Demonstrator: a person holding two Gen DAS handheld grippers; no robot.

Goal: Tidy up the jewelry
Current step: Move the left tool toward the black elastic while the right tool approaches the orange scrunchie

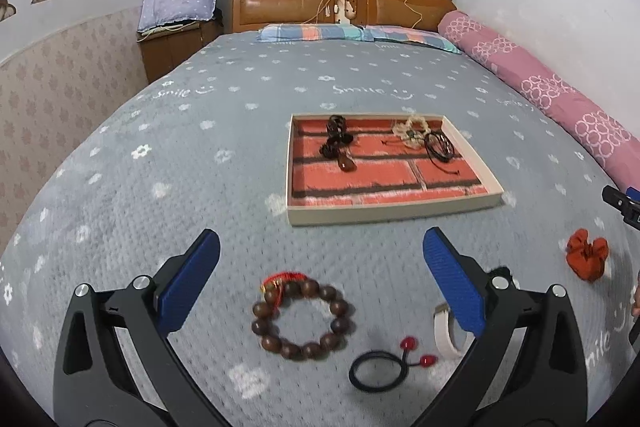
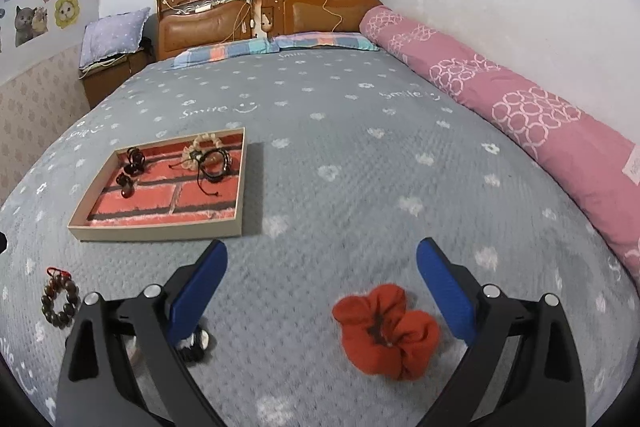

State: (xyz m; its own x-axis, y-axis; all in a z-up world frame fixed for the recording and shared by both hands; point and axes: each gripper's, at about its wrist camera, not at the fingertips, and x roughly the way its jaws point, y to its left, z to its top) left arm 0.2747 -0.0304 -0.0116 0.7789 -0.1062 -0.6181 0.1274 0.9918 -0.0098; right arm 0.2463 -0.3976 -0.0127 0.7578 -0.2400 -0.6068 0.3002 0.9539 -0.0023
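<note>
the left gripper point(image 1: 320, 267) stands wide open with nothing between its blue pads, poised above the wooden bead bracelet point(image 1: 303, 319) at the lower middle of its frame; the wide spread likely suits straddling the whole ring before closing. the right gripper point(image 2: 322, 273) is equally wide open and empty, with the red scrunchie point(image 2: 386, 331) low in its frame between the pads, so each hand seems lined up on its own piece.

the shallow tray point(image 1: 394, 215) with a brick-pattern lining sits on the bed point(image 1: 240, 131) at the centre of the left view and the middle left of the right view. it already holds a dark beaded piece point(image 1: 336, 141), a pale beaded bracelet point(image 1: 412, 131) and a black cord bracelet point(image 1: 439, 145), all gathered toward its far end, which leaves the near half free for more.

still loose on the bed at the lower right of the left view are a black hair tie with red beads point(image 1: 380, 371) and a white band point(image 1: 446, 333). the band is partly covered by the gripper's finger, so its kind is hard to tell. in the right view a dark item beside the left finger is half hidden and blurred. whether either gripper touches the bed cannot be judged.
</note>
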